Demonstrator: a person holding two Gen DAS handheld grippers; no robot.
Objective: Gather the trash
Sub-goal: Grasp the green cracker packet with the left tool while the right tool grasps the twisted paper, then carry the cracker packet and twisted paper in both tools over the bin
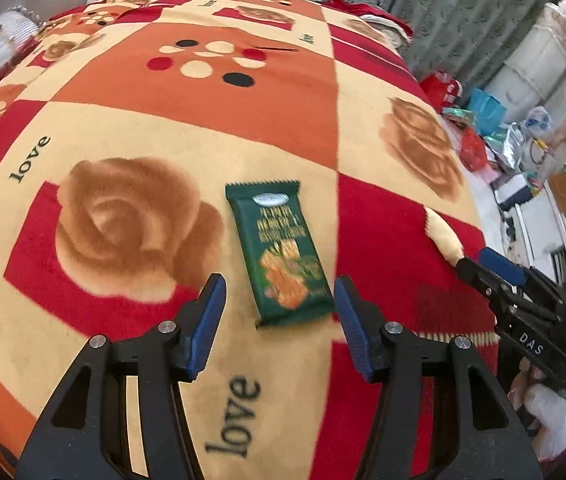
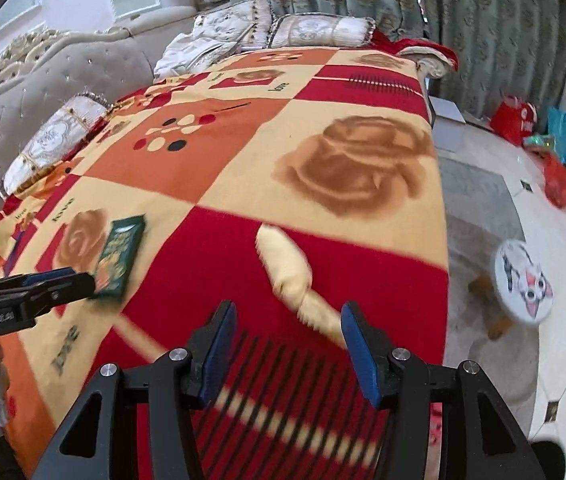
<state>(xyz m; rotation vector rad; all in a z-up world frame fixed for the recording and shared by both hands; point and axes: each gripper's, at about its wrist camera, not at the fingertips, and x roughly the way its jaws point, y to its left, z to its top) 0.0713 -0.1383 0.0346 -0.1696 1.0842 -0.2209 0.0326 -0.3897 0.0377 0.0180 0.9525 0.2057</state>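
blanket [image 1: 131,128] reads "love"; right gripper [image 1: 483,268] marked "das". green wrapper [image 1: 279,252] long axis near-far, yellow wrapper [image 2: 287,268] diagonal. left gripper [image 1: 281,320] and right both part-open, empty.

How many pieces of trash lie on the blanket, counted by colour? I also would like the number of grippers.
Green wrapper: 1
Pale yellow wrapper: 1
Trash total: 2, both lying on the blanket
Grippers: 2, the left gripper and the right gripper, both open
Total of all things counted: 4
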